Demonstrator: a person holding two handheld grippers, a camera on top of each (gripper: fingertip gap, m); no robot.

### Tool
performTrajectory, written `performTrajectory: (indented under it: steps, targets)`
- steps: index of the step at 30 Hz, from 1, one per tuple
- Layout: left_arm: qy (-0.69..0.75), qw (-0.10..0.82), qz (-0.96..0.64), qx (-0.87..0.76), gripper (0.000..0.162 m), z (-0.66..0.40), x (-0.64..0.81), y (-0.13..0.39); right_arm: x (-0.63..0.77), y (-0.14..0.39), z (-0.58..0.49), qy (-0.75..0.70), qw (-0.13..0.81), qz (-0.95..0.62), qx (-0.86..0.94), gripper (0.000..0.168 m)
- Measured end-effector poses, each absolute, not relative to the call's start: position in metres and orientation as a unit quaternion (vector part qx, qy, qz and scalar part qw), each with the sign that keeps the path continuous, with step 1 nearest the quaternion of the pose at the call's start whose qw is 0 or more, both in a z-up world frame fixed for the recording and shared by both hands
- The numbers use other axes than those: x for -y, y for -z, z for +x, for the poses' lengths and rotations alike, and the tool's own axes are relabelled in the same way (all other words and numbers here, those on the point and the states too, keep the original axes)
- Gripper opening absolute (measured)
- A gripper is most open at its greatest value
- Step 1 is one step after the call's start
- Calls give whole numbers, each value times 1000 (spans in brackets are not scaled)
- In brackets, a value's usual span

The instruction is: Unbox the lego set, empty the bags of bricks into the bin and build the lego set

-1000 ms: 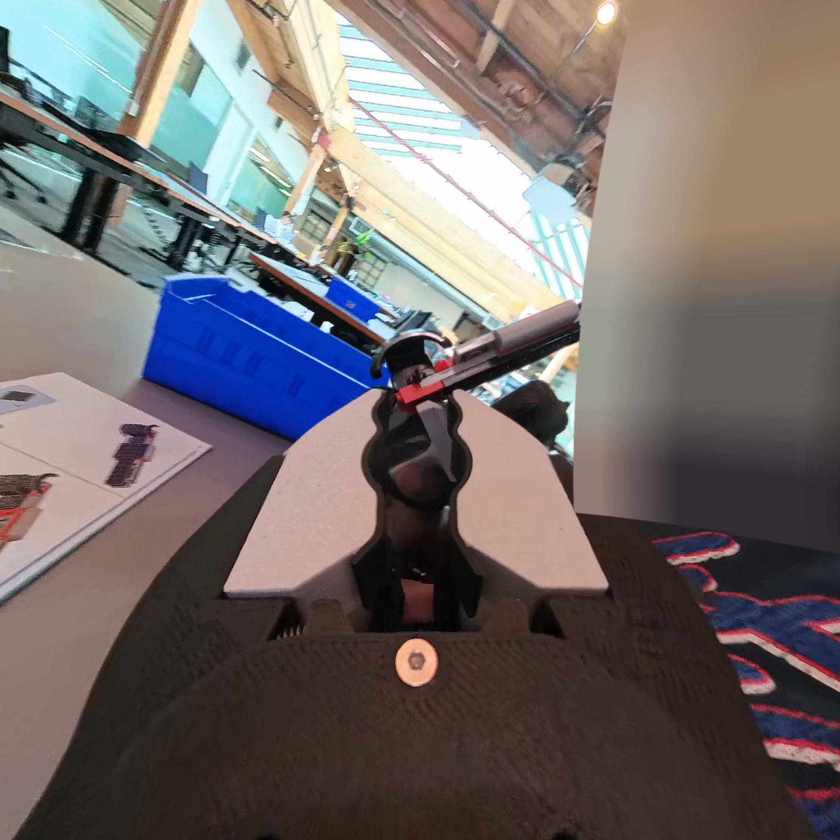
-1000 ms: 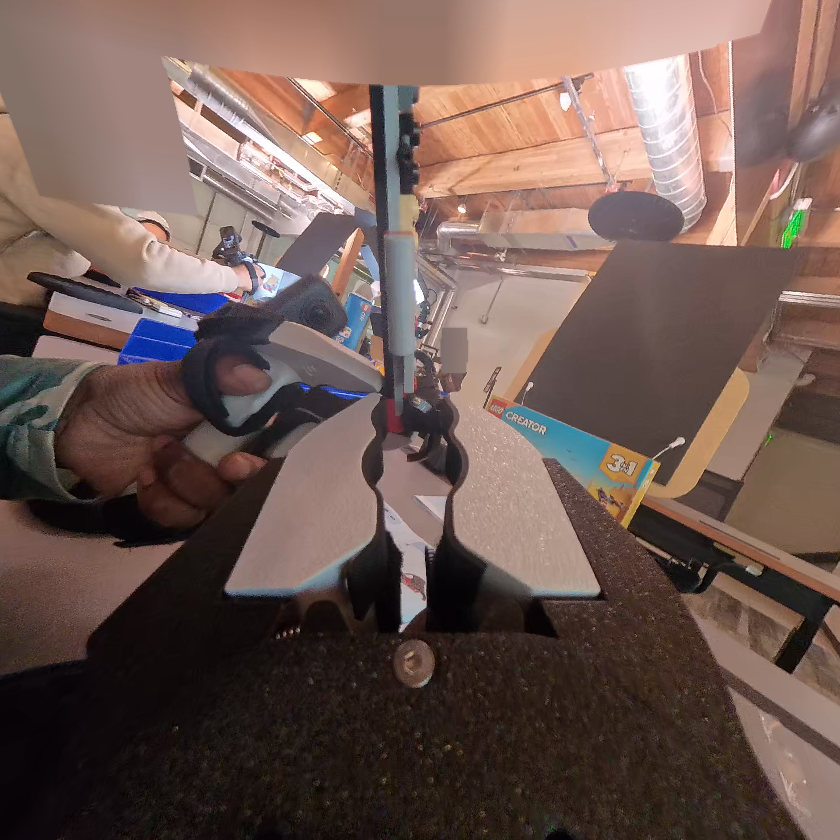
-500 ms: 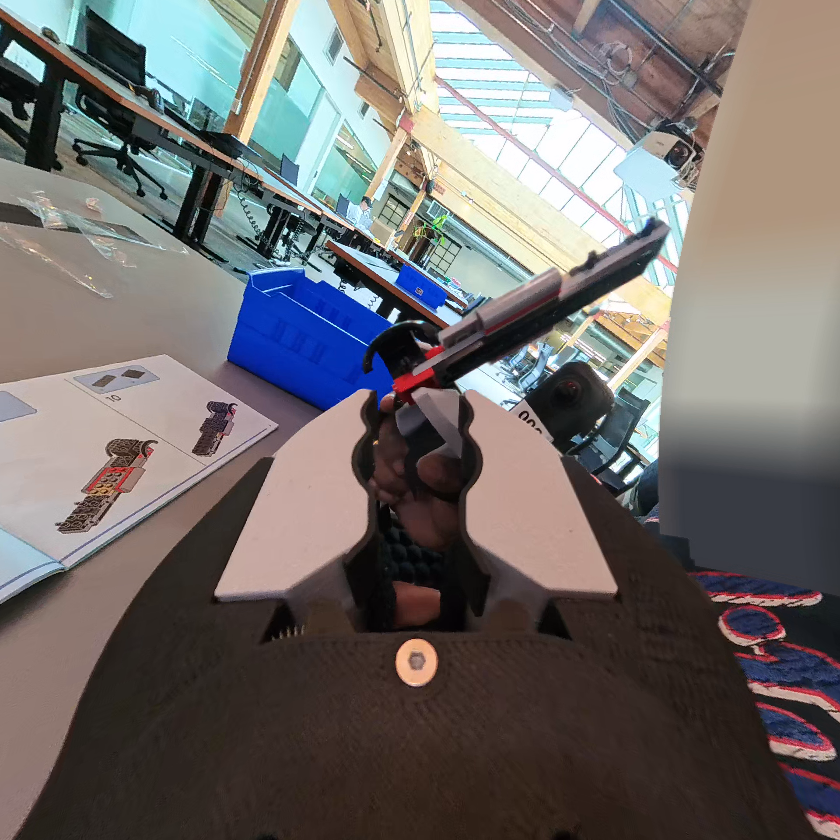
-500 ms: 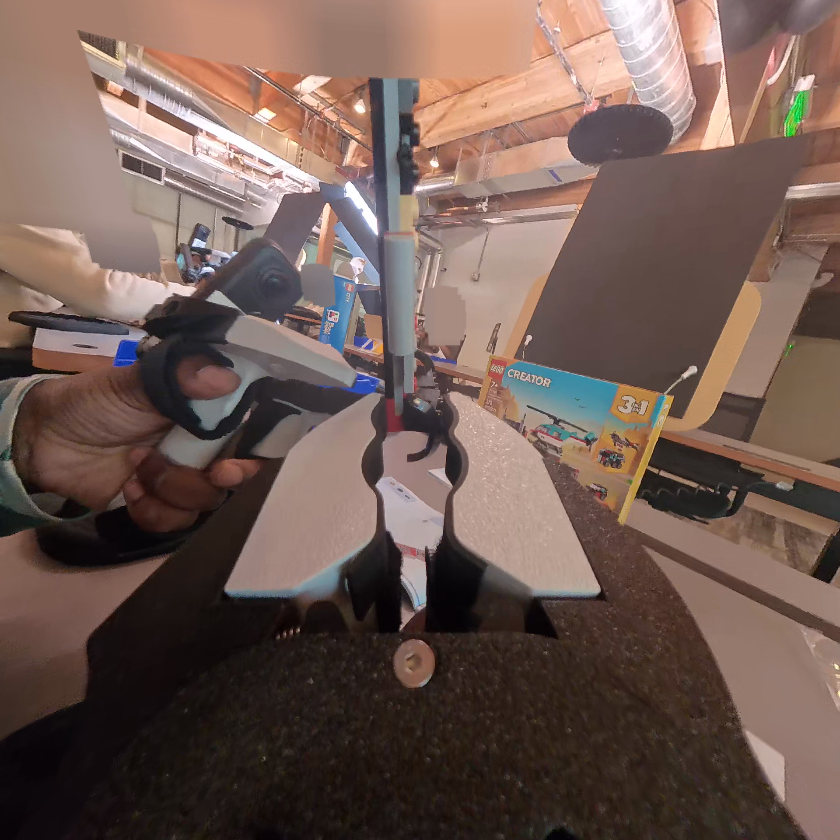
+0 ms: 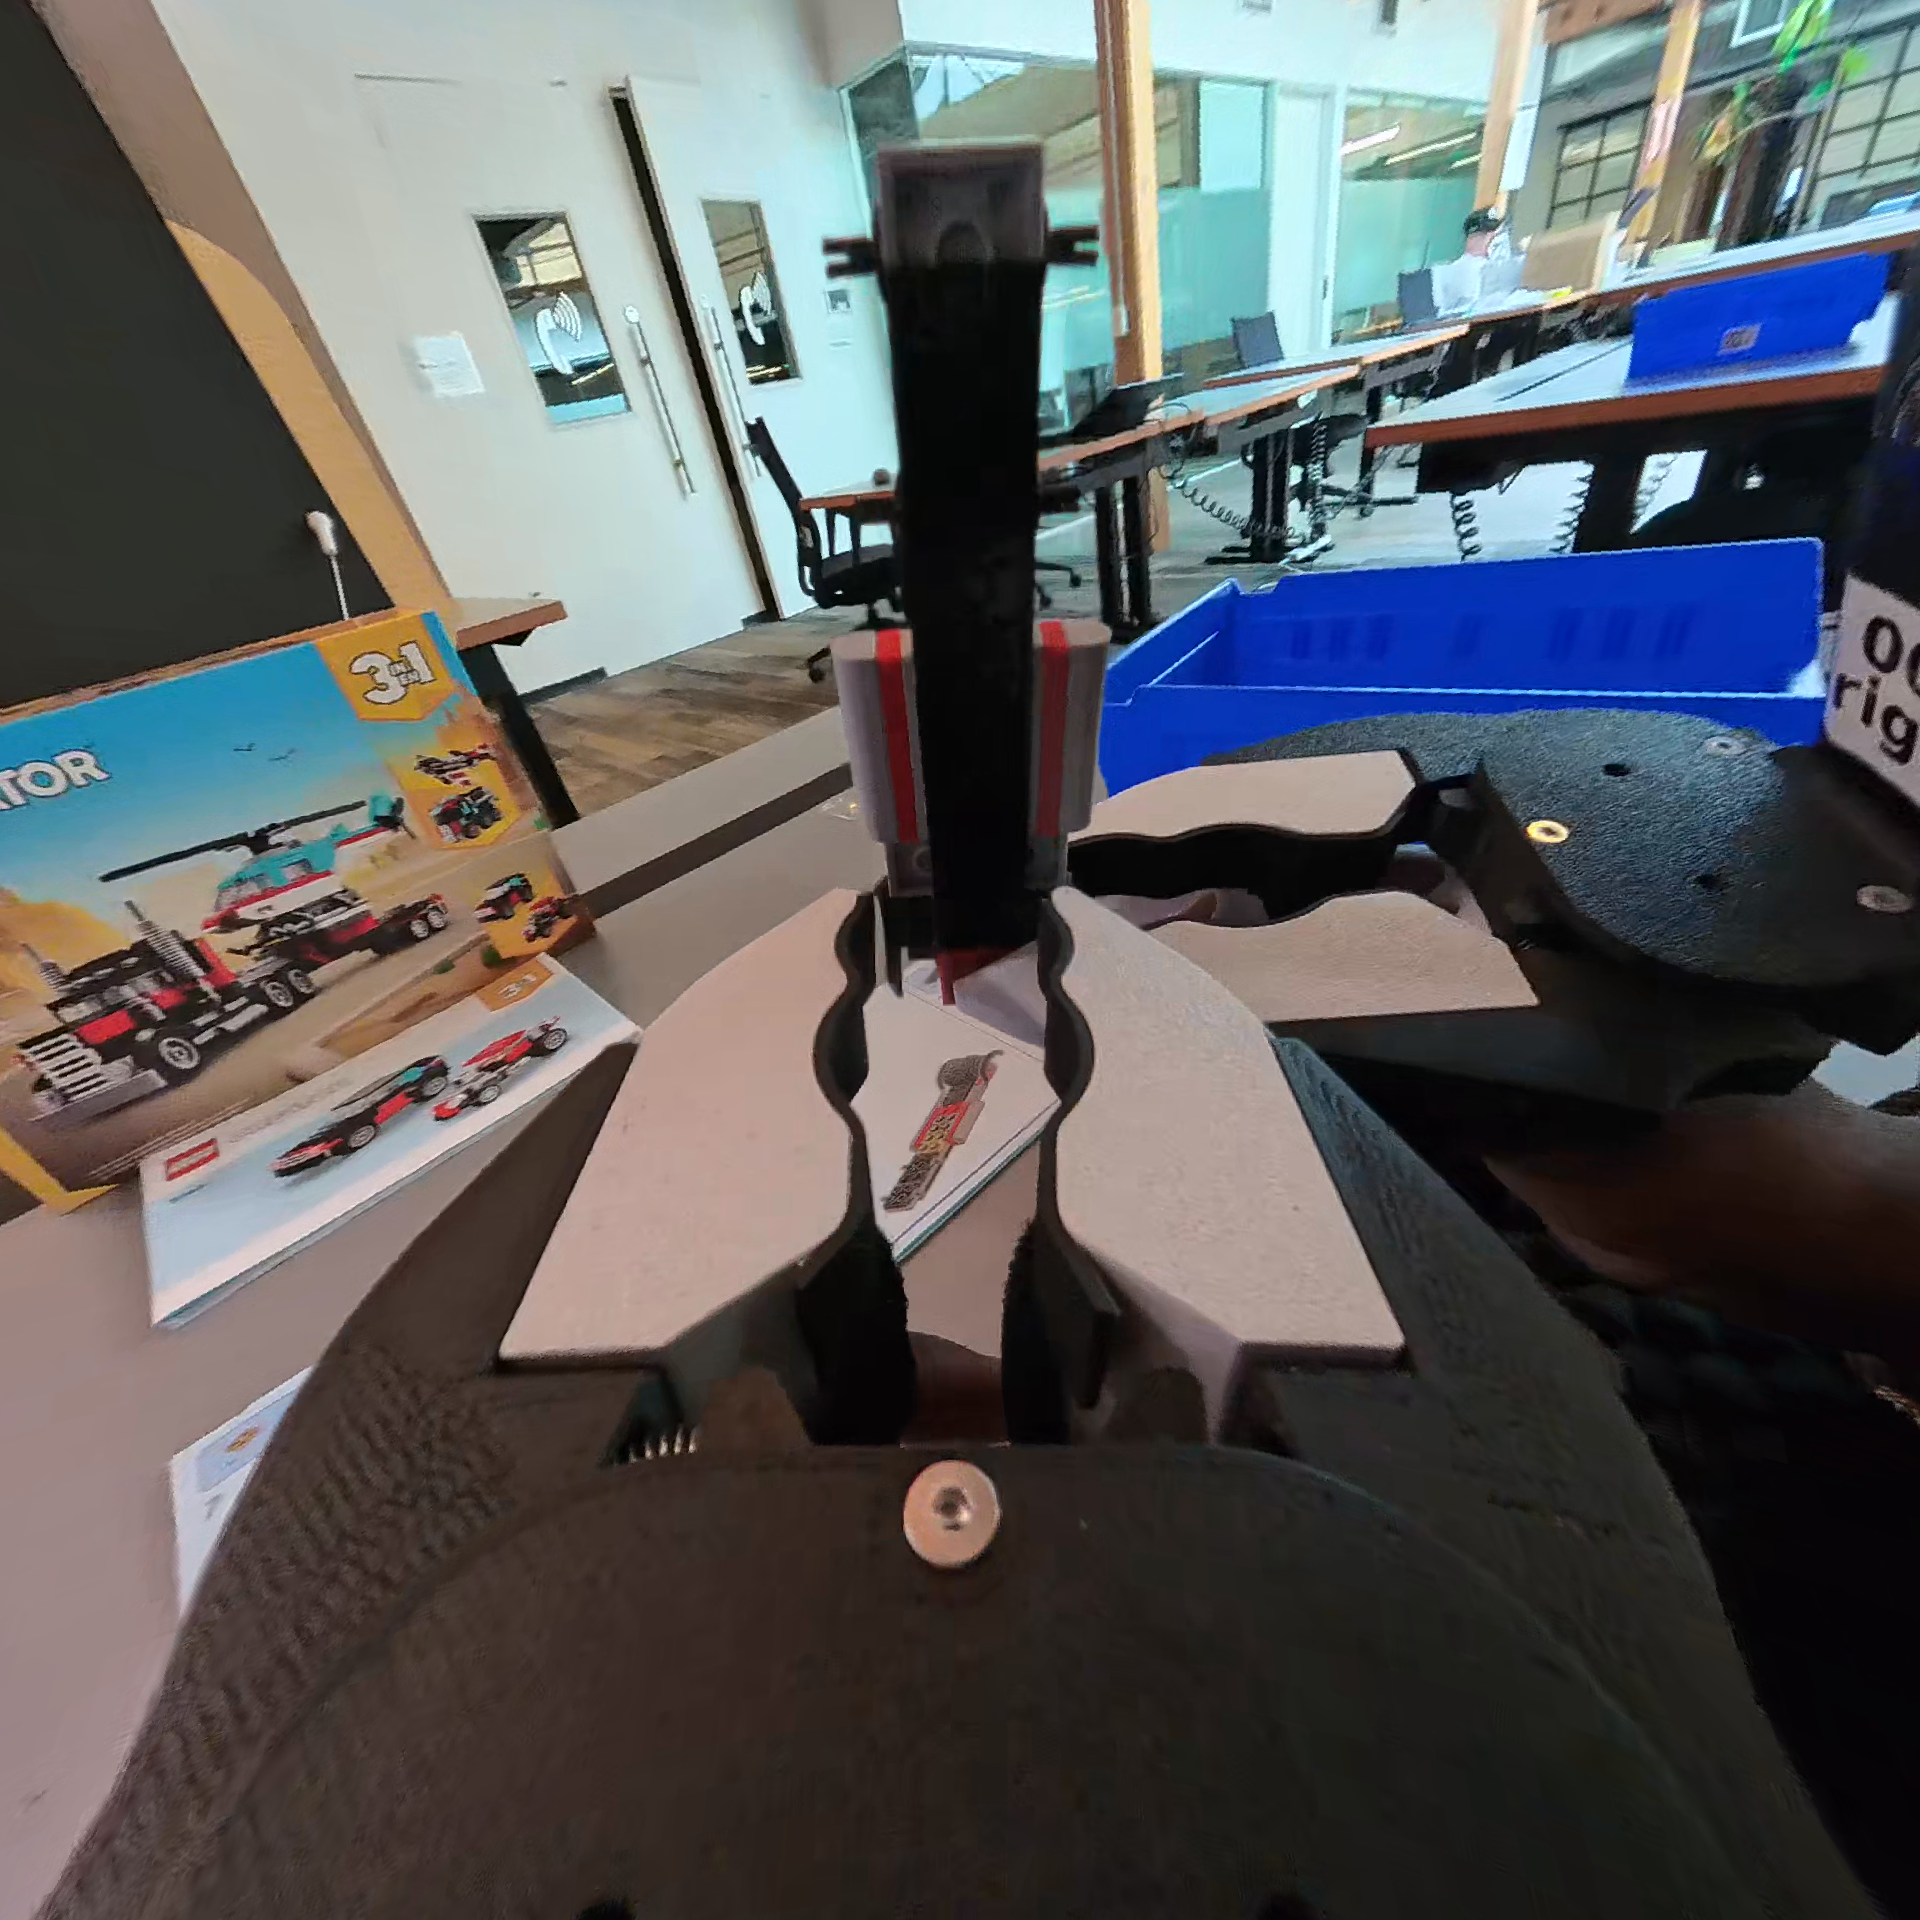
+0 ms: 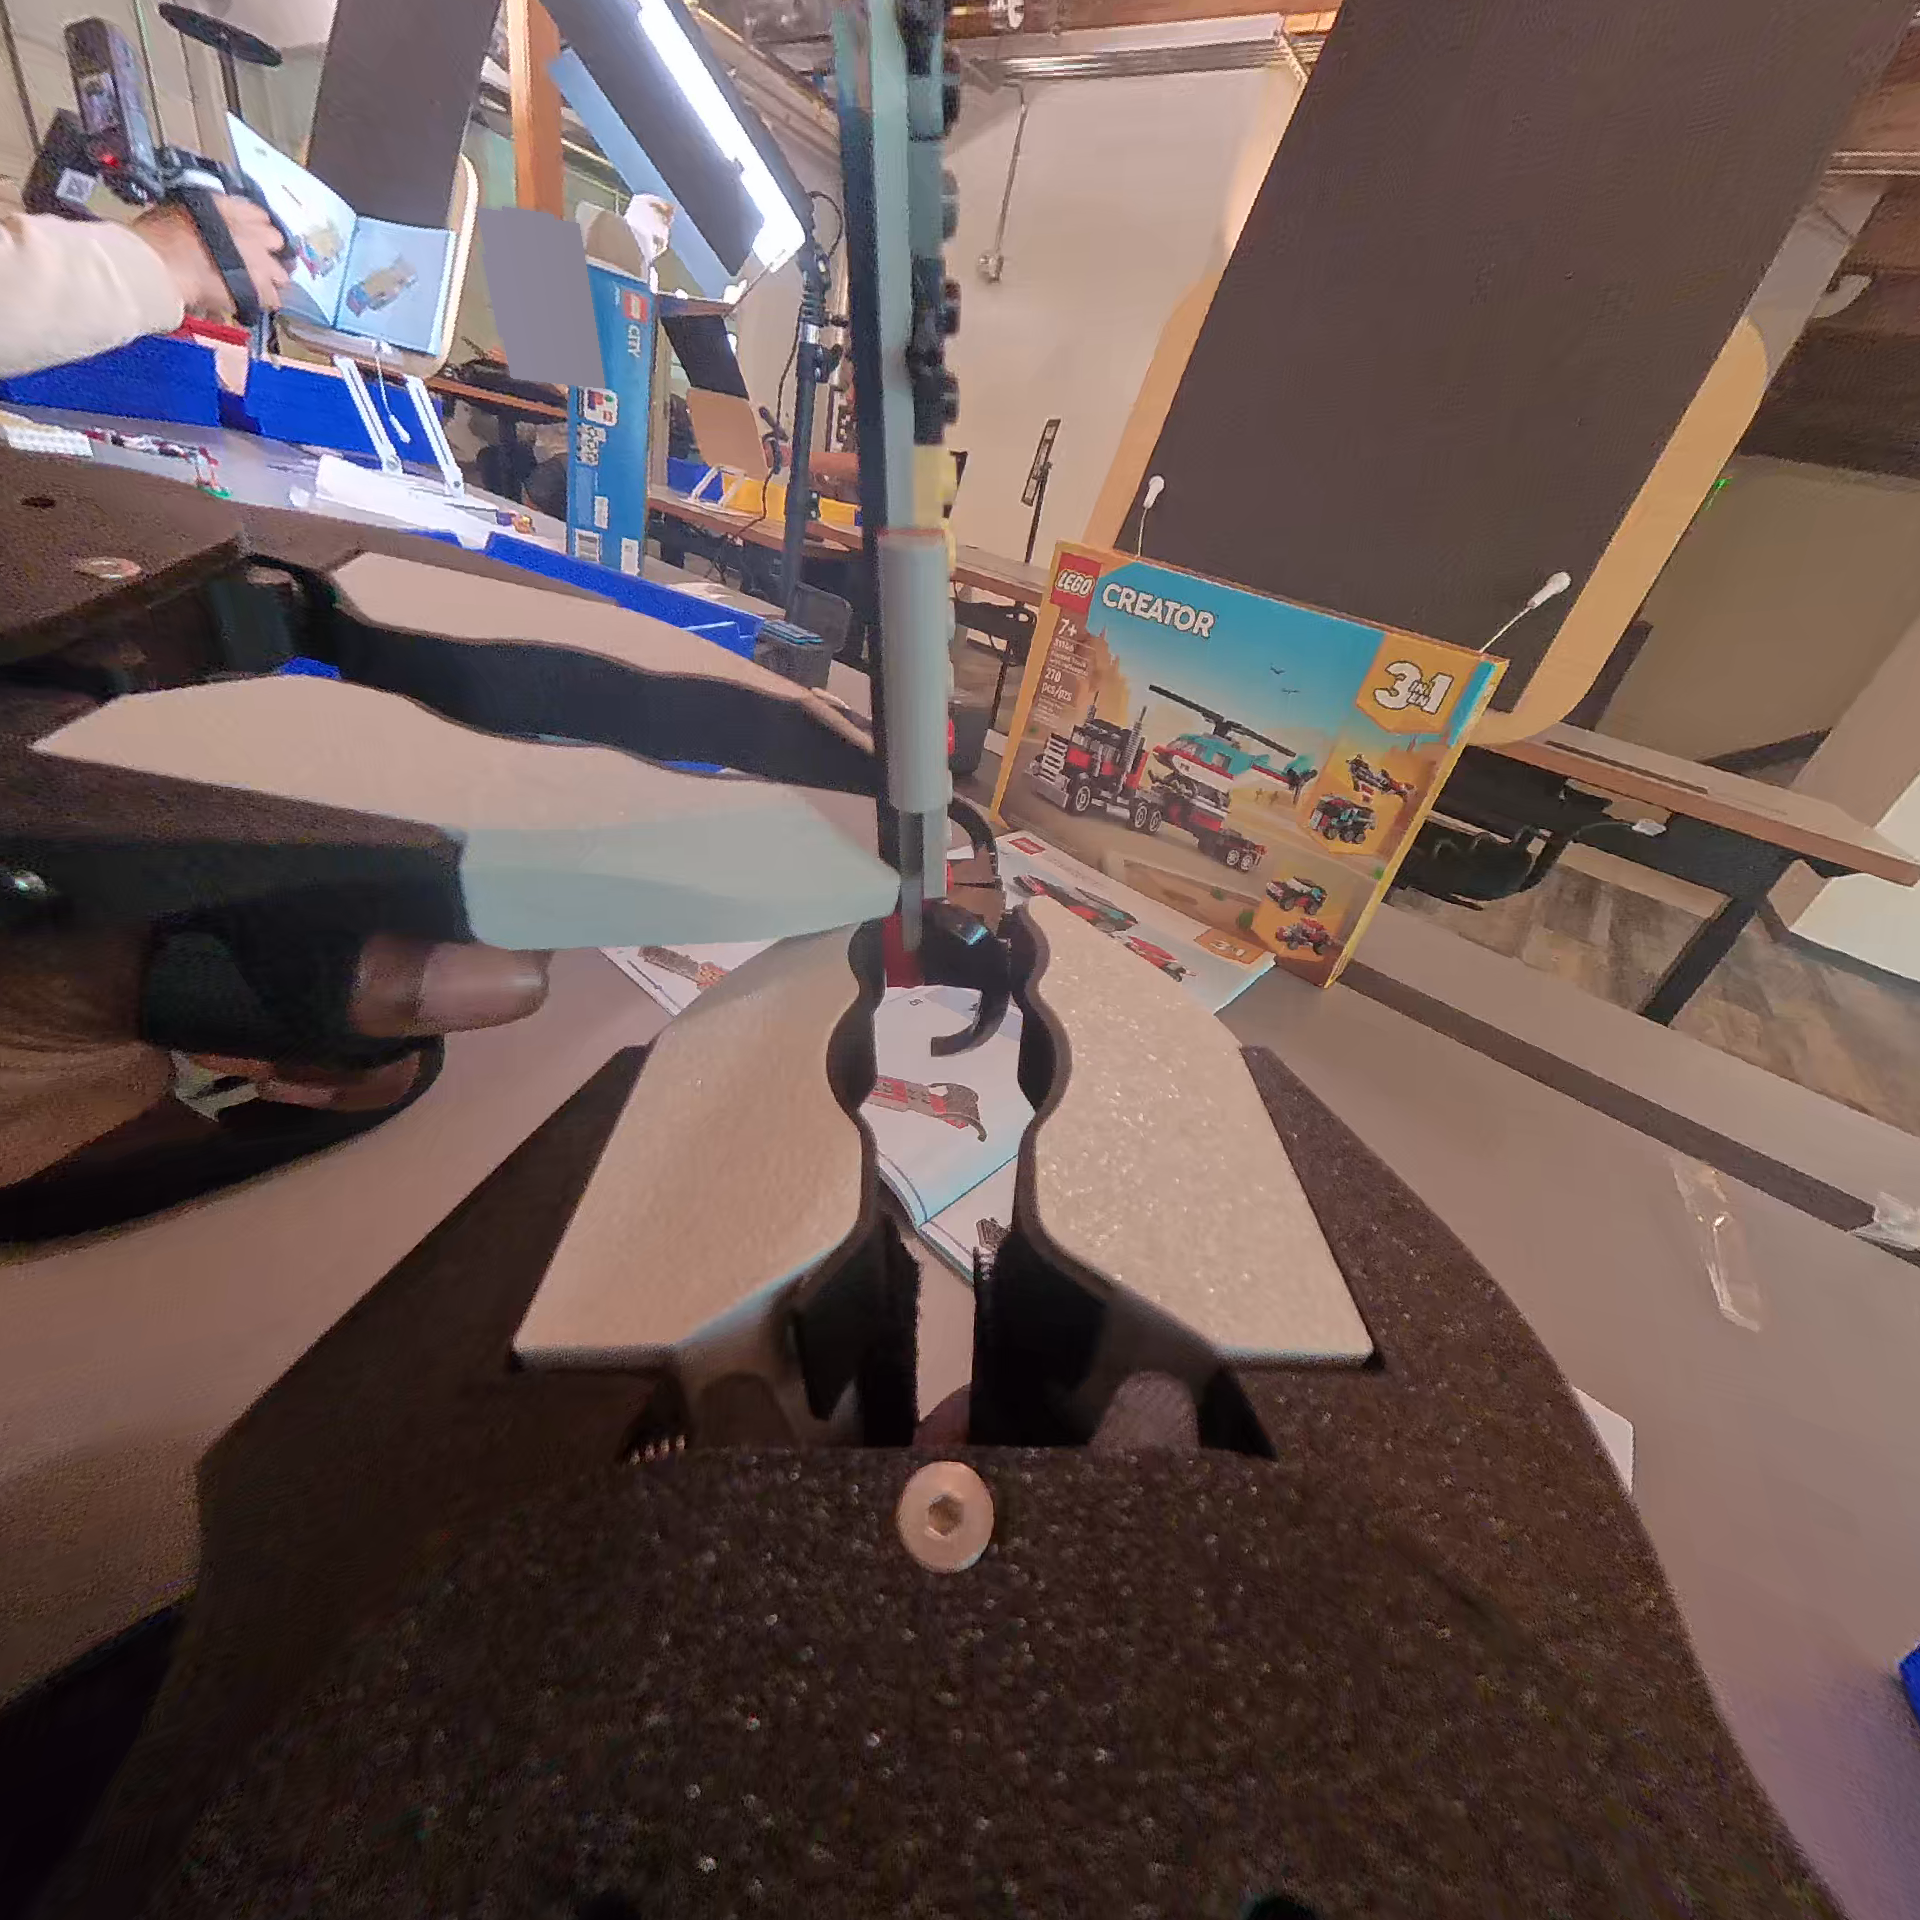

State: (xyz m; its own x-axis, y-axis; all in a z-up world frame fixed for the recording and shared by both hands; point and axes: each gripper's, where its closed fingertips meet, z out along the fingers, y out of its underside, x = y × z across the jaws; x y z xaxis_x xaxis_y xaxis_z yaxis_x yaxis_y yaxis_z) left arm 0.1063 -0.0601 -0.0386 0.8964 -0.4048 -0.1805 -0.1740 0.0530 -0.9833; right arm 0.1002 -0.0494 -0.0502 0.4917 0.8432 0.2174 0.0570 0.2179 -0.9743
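Both tools are on the same piece here. The left tool (image 5: 956,935) has its pale grey fingers (image 5: 717,1132) clamped on the lower end of a long, narrow lego build of black, grey and red bricks (image 5: 966,644), which stands upright straight ahead of it. The right tool (image 6: 940,940) meets it from the side and is closed on that same lower end, by the red brick and the black curved hook piece (image 6: 971,987) hanging between its tips. From the right wrist view the build (image 6: 909,665) rises edge-on, a thin grey and black strip running out of the top of the picture.

Directly beneath both tools an open white instruction booklet (image 5: 935,1122) lies flat on the grey bench (image 5: 83,1340), showing through the gap behind each tool's fingers. Ahead and to the left of the left tool, the colourful cardboard lego box with a truck and helicopter picture (image 5: 249,894) stands upright on the bench, and a second closed booklet (image 5: 353,1132) lies just in front of it. Ahead and to the right of the left tool, beyond the right tool's black body, sits the blue plastic bin (image 5: 1455,655). Clear plastic bags (image 6: 1725,1236) lie on the bench right of the right tool.
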Motion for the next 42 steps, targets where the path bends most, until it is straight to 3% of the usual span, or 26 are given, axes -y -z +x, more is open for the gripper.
performTrajectory:
  steps: [3, 20, 42]
  targets:
    - [76, 697, -679, -218, 17, 107, 62, 38, 49, 49, 98, -277, 675, -544, 415, 23]
    - [221, 810, -519, -161, 16, 85, 88, 3, 76, 7, 79, -50, 742, -397, 537, 23]
    - [219, 855, -428, -196, 16, 89, 112, -22, 100, -11, 79, -166, 750, -364, 527, 24]
